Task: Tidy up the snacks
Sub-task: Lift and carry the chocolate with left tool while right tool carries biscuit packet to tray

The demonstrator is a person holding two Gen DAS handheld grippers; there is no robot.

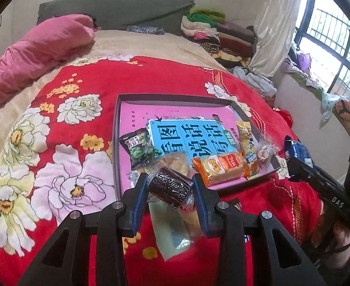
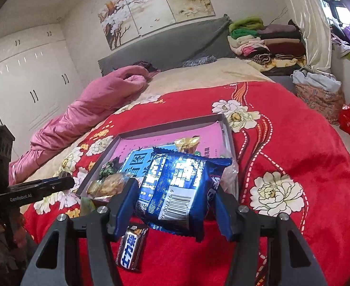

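Note:
My left gripper (image 1: 170, 186) is shut on a dark brown patterned cake in a clear wrapper (image 1: 170, 187), held just above the near edge of the shallow box (image 1: 116, 143). The box, with a pink and blue book inside, holds a green pea packet (image 1: 140, 150), an orange cake packet (image 1: 219, 166), a yellow packet (image 1: 246, 138) and others. My right gripper (image 2: 172, 190) is shut on a blue foil snack packet (image 2: 175, 188), held near the box's (image 2: 227, 128) near right corner. A small chocolate bar (image 2: 132, 247) lies on the red bedspread below it.
The box sits on a red floral bedspread (image 1: 79, 95) over a bed. A pink quilt (image 1: 32, 54) lies at the left, folded clothes (image 1: 213, 31) at the head. A pale green wrapper (image 1: 172, 231) lies under my left gripper. The right gripper shows in the left view (image 1: 318, 176).

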